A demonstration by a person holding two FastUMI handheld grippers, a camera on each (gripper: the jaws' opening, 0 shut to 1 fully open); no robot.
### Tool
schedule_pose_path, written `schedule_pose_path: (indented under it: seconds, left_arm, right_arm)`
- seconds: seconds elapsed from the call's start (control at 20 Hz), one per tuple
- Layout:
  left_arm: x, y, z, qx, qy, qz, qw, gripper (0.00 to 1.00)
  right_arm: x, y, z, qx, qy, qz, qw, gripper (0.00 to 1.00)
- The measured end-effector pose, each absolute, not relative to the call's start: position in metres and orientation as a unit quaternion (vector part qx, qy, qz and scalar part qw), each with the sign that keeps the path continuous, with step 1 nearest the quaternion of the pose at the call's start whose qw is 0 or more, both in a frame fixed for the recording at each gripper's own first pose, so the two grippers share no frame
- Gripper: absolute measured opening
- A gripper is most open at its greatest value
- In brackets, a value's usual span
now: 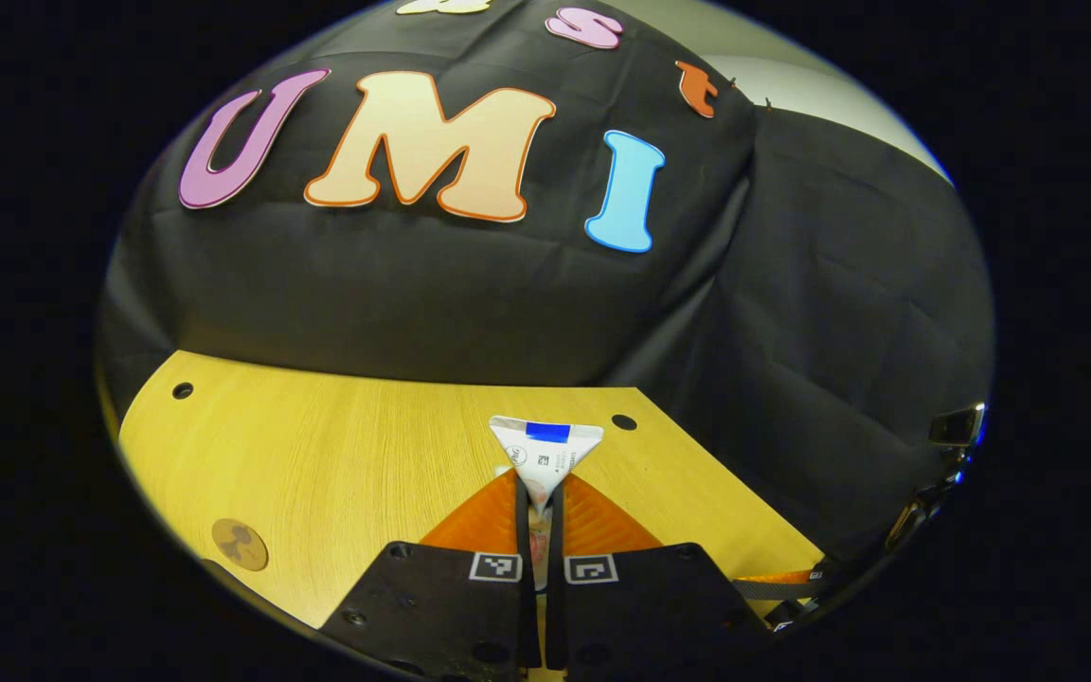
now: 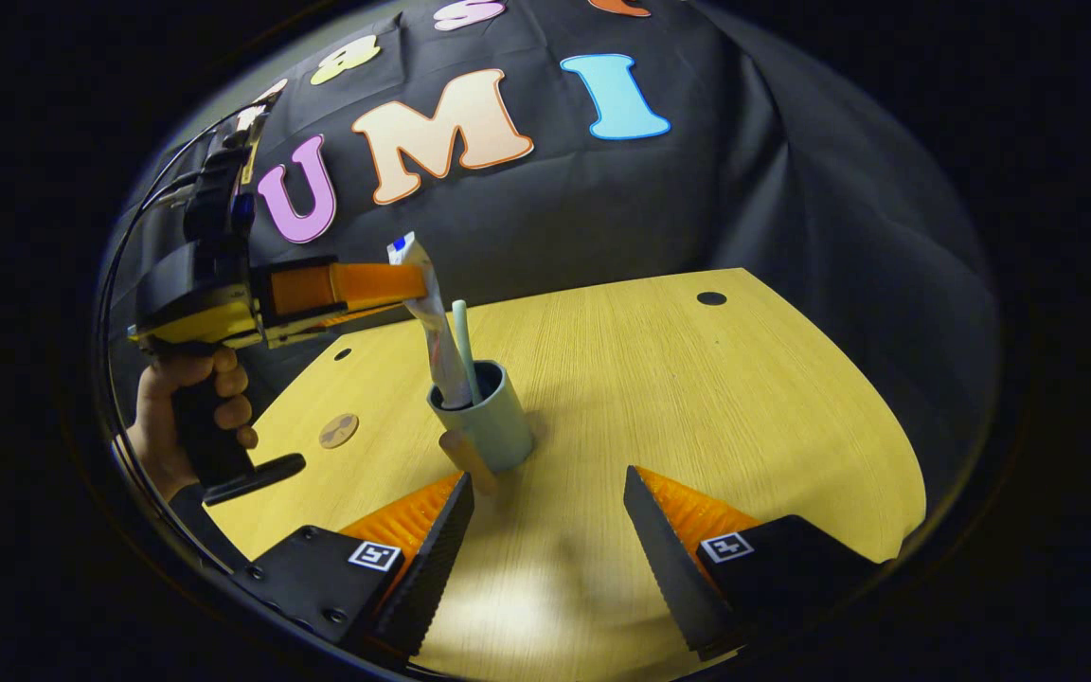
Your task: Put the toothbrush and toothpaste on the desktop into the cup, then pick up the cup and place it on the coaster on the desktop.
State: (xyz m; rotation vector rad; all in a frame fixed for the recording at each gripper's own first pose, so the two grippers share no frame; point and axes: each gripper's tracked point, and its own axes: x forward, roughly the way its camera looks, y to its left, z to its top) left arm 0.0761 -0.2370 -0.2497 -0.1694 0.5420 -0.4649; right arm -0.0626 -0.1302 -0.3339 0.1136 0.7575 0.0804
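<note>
Two close, wall-facing views above desktop [image 2: 697, 398]

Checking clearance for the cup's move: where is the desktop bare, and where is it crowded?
Bare: the desktop from the cup out to its far and right edges, and between the cup and the coaster. Crowded: the cup itself, holding the toothbrush and the toothpaste, which the left claw grips from above; the open right claw flanks the near side.

wooden table [image 2: 744, 398], perhaps holed

The print on the toothpaste tube [image 1: 545, 450] is too small to read; square coded markers [image 1: 495, 566] carry no words.
</note>
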Motion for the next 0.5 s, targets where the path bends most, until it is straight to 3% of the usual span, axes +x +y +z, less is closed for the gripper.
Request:
schedule_pose_path:
  seconds: [0.25,0.35,0.45,0.5]
  left_arm:
    - [0.069,-0.237,-0.263,-0.077,0.28,-0.212,0.933,0.06]
    - [0.062,-0.234,-0.263,-0.088,0.283,-0.203,0.933,0.14]
    - [0.058,-0.229,-0.26,-0.083,0.275,-0.188,0.939,0.37]
    - [0.057,-0.224,-0.26,-0.073,0.27,-0.181,0.943,0.57]
  right_arm:
    - [-0.055,-0.131,-0.334,0.055,0.371,0.054,0.926,0.99]
    - [-0.05,-0.131,-0.334,0.055,0.37,0.06,0.925,0.99]
    - [-0.045,-0.129,-0.333,0.056,0.371,0.067,0.924,0.99]
    - [-0.043,-0.129,-0.333,0.058,0.373,0.07,0.923,0.99]
